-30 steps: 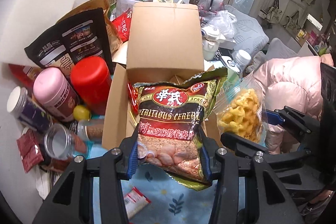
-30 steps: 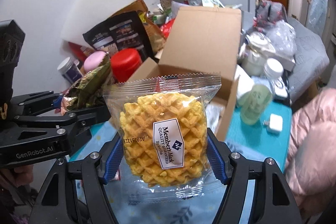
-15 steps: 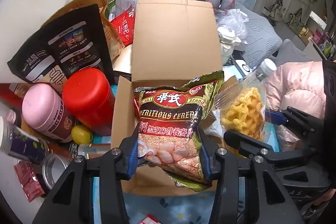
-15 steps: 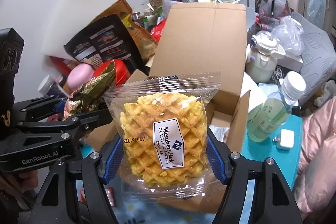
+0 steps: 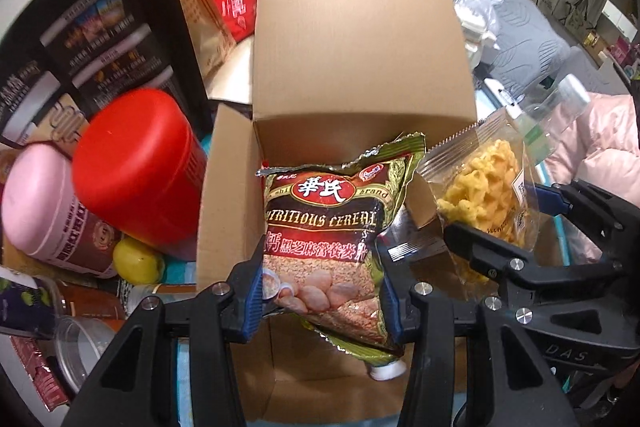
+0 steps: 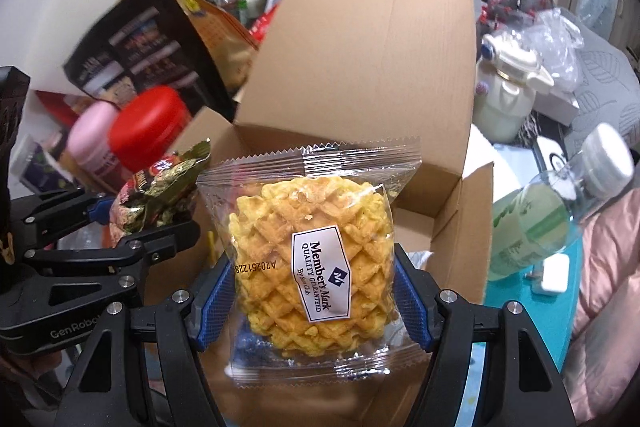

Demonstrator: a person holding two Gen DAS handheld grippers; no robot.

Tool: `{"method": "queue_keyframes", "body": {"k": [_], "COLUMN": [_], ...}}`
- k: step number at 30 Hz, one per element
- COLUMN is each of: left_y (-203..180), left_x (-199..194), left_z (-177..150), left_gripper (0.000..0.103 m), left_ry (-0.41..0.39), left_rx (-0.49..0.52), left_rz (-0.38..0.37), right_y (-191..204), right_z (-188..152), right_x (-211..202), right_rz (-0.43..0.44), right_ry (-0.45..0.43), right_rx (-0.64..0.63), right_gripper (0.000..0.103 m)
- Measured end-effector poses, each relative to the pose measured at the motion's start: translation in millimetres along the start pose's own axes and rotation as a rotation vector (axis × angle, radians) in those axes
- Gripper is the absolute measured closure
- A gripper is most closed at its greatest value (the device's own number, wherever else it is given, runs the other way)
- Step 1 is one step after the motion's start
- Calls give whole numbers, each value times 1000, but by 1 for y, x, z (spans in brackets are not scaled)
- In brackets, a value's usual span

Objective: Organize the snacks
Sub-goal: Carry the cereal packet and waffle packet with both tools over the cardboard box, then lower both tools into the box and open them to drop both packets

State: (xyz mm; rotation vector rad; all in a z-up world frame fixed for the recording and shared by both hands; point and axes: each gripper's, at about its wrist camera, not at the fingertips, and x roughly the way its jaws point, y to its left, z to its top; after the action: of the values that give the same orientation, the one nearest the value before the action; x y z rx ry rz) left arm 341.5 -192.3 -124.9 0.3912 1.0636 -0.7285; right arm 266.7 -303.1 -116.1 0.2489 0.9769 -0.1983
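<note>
The left gripper [image 5: 322, 291] is clamped on a cereal bag [image 5: 328, 231], its blue pads pressing both lower edges, and holds it at centre frame over the open cardboard box [image 5: 352, 27]. The right gripper [image 6: 314, 301] grips a clear-wrapped waffle [image 6: 312, 251] by its sides, also above the box opening, just right of the cereal bag. At the left of the left wrist view, beside the box, stand a red canister [image 5: 136, 167] and a pink-lidded jar [image 5: 44, 203]. A green bottle [image 6: 536, 223] lies at the right edge on the teal tabletop [image 6: 560, 311].

Both packets [image 5: 324, 235] lowered over box [image 5: 352, 39].
</note>
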Motion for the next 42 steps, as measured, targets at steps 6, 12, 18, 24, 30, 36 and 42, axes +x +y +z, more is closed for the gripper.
{"method": "queue_keyframes", "body": {"k": [6,12,18,24,30,36,42], "left_y": [0,-3,-9,-10,-9,-15,-20], "left_x": [25,40,41,25,-1,-37,-83], "left_z": [-4,-5,-3,-7,-9,-8,-11], "left_gripper": [56,56,51,50,49,49,49], "left_ry": [40,82,97,75,41,-28,-105], "left_rx": [6,7,3,0,-15,-20,-39], "left_rz": [31,44,124,157,156,156,163], "right_y": [1,2,-2,2,4,10,17], "right_z": [-3,-6,-10,-15,-17,-12,-6], "right_x": [21,30,30,18,-4,-37,-73], "right_rz": [-48,-88,-95,-116,-109,-112,-103], "right_ry": [42,47,88,85,52,-14,-83], "right_rx": [-27,-61,-46,-59,-50,-65,-88], "right_gripper": [31,26,15,9,9,9,9]}}
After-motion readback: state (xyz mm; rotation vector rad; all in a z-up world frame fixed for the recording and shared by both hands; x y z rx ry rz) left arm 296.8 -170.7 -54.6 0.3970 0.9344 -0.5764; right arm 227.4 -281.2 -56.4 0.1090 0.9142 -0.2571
